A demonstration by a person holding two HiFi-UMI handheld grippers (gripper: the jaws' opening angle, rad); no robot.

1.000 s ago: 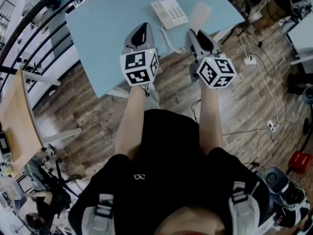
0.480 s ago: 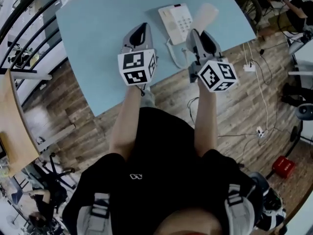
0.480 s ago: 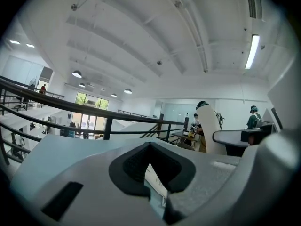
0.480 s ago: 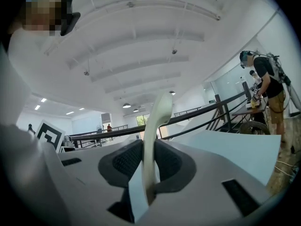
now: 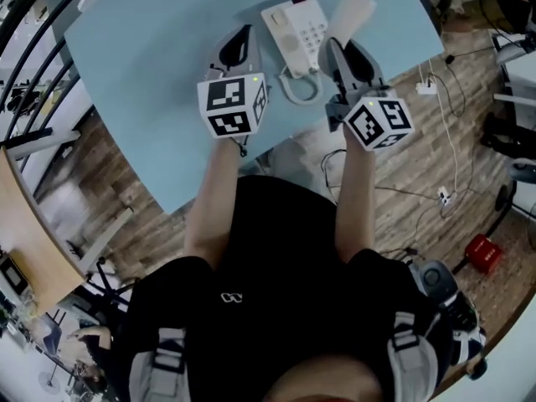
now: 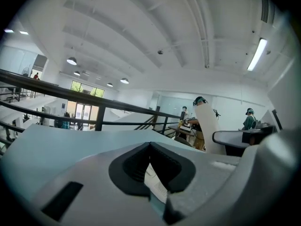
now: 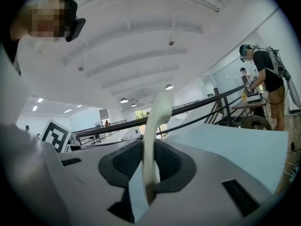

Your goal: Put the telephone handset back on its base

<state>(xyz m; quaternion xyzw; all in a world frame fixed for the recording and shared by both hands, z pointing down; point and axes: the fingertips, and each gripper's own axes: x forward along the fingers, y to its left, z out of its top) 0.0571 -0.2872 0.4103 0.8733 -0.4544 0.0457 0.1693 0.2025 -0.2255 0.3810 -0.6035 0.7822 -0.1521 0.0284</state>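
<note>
- The handset (image 5: 352, 12) is a light, stiff plastic bar. Its shell looks smooth, so it could slip or swivel in a loose pinch.
- The best hold is probably across the narrow middle, leaving both ends free to drop into the cradle.
- A coiled cord (image 5: 299, 86) loops on the table (image 5: 159, 65) below the base (image 5: 295, 25). It is springy and may tug as the handset comes down.
- The right gripper (image 7: 149, 173) pinches the handset by its lower part, one pad on each flat side, and the rest curves up and away past the jaws.
- In the head view the handset is in the air just right of the base, not yet on it.
- The left gripper (image 6: 150, 147) has its jaw tips pressed together with nothing between them. It hovers over the table just left of the base, part of which shows through the gap behind the tips.
</note>
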